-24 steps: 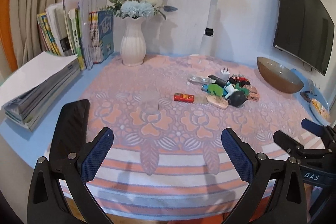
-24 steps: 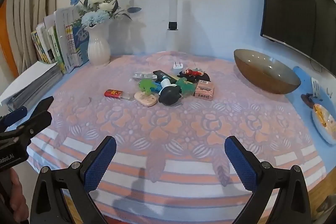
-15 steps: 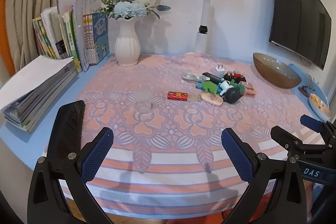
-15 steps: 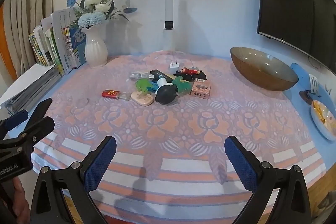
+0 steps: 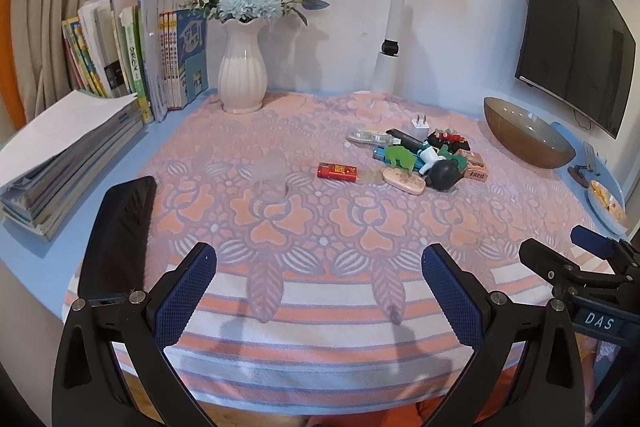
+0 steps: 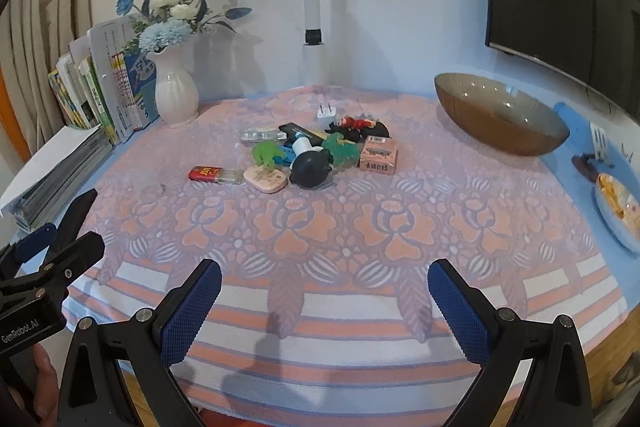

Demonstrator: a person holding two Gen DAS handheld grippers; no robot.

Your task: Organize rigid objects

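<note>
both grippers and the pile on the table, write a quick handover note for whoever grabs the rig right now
Left gripper: open, empty, over the near edge of the tablecloth.
Right gripper: open, empty, same near edge.
Pile of small objects sits mid-table: red lighter, pink box, white plug, black round piece, green figures.
Brown bowl at the right looks empty.
Phone lies near the left gripper.
Done: nothing sorted yet.
Left: everything; the bowl seems the likely place for the pile.
</note>
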